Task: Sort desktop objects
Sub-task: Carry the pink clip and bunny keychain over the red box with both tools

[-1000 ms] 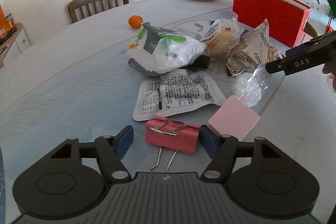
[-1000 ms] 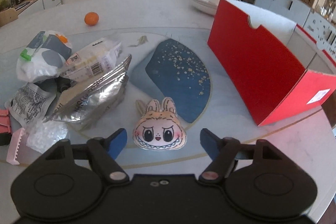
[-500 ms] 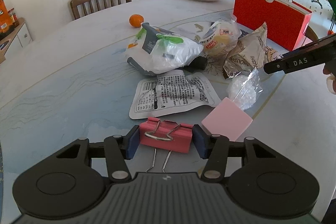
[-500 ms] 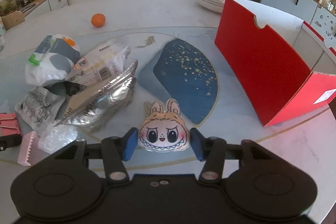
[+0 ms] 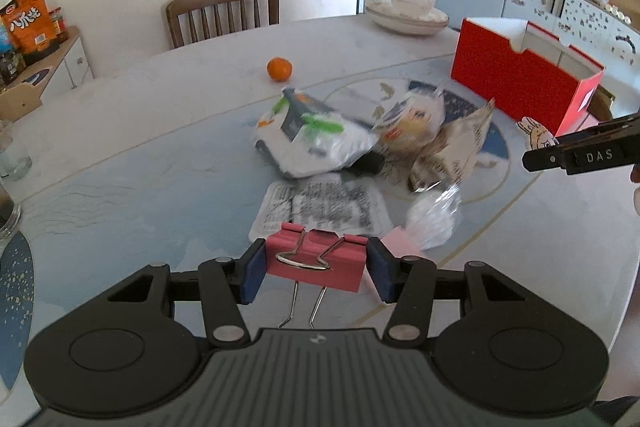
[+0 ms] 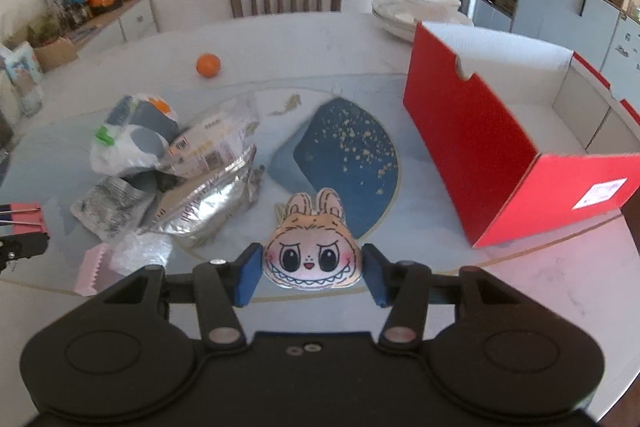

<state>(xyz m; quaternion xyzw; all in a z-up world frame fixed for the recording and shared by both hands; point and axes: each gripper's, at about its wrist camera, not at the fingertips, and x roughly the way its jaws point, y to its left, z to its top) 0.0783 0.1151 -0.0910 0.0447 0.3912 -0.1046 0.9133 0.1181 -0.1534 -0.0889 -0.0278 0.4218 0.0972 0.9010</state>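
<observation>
Gripping a binder clip, left tongs; right tongs clamp a plush face.

Snack bags motion-blurred, print unreadable; pink notepad mostly hidden behind left gripper.

A pink metal binder clip with silver wire handles, one folded flat on its face and one hanging below, sits clamped between blue pads above the table. A flat plush toy face with rabbit ears, big dark eyes and a toothy grin, facing up, is pinched likewise. An open red cardboard box stands right of it.
</observation>
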